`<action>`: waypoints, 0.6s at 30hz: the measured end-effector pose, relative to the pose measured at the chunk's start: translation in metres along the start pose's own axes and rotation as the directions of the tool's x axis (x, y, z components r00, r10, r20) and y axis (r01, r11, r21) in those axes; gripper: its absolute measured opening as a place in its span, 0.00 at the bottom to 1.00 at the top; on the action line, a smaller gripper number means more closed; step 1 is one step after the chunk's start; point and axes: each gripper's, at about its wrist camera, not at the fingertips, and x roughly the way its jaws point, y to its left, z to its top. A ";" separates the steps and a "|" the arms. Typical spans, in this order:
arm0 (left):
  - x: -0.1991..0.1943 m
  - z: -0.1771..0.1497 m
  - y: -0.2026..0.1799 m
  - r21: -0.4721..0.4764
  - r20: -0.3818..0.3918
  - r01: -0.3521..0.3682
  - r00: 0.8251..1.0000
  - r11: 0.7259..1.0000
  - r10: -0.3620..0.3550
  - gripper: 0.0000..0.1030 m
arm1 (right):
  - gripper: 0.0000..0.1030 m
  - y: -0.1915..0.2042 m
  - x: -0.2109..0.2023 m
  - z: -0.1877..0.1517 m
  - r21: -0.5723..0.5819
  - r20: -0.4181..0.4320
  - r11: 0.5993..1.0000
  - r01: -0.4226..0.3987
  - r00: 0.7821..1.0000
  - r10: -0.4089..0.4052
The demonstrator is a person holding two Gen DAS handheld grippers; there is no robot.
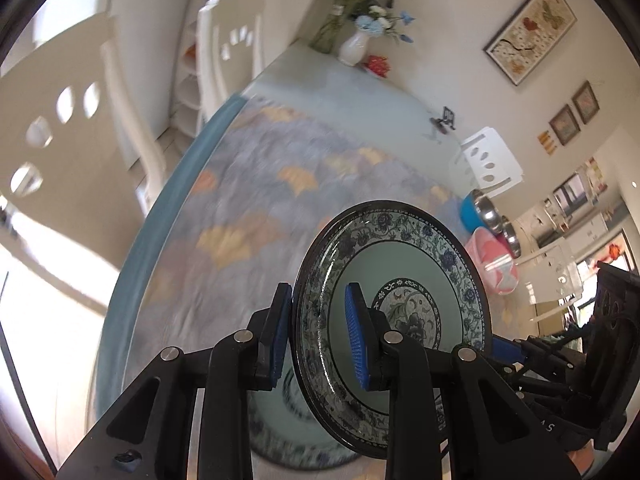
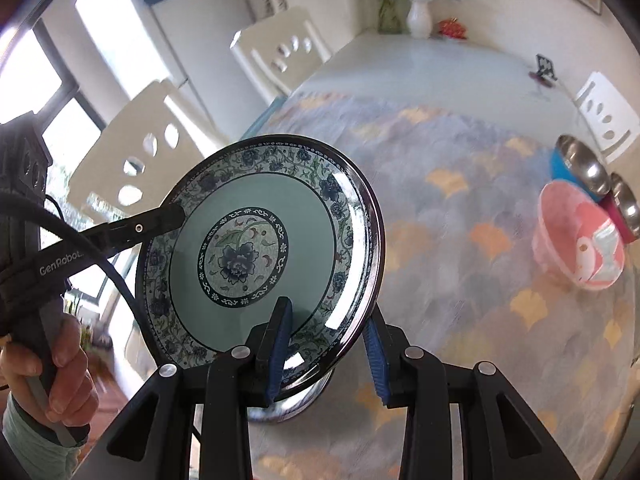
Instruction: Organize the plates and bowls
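A blue-and-white floral plate [image 1: 404, 276] with a pale green middle is held tilted on edge above the table. My left gripper [image 1: 320, 332] is shut on its rim. My right gripper [image 2: 328, 344] is shut on the rim of the same plate [image 2: 256, 200] at its lower right edge; the left gripper's finger [image 2: 160, 220] clamps its left edge. A second plate of the same pattern [image 1: 292, 432] lies flat on the table beneath it, and part of it shows in the right wrist view [image 2: 296, 400].
A pink bowl [image 2: 576, 240], a blue bowl [image 2: 560, 164] and steel bowls [image 2: 588, 164] stand at the table's right side. The tablecloth [image 2: 460, 220] has a leaf pattern. White chairs [image 2: 280, 52] ring the table. A vase of flowers [image 2: 420, 16] and a small stand [image 2: 544, 68] sit at the far end.
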 end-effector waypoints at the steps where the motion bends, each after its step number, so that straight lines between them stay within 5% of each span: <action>1: -0.001 -0.008 0.003 -0.010 -0.006 -0.011 1.000 1.000 0.011 0.23 | 0.34 0.002 0.003 -0.004 -0.005 -0.015 1.000 -0.005 1.000 0.004; 10: 0.007 -0.062 0.027 -0.077 -0.066 -0.072 0.996 0.994 0.067 0.23 | 0.34 0.006 0.041 -0.040 -0.019 -0.163 0.999 -0.033 0.986 0.029; 18: 0.016 -0.077 0.036 -0.090 -0.087 -0.106 0.991 0.990 0.098 0.23 | 0.35 0.011 0.059 -0.047 -0.061 -0.207 0.998 0.003 0.978 -0.016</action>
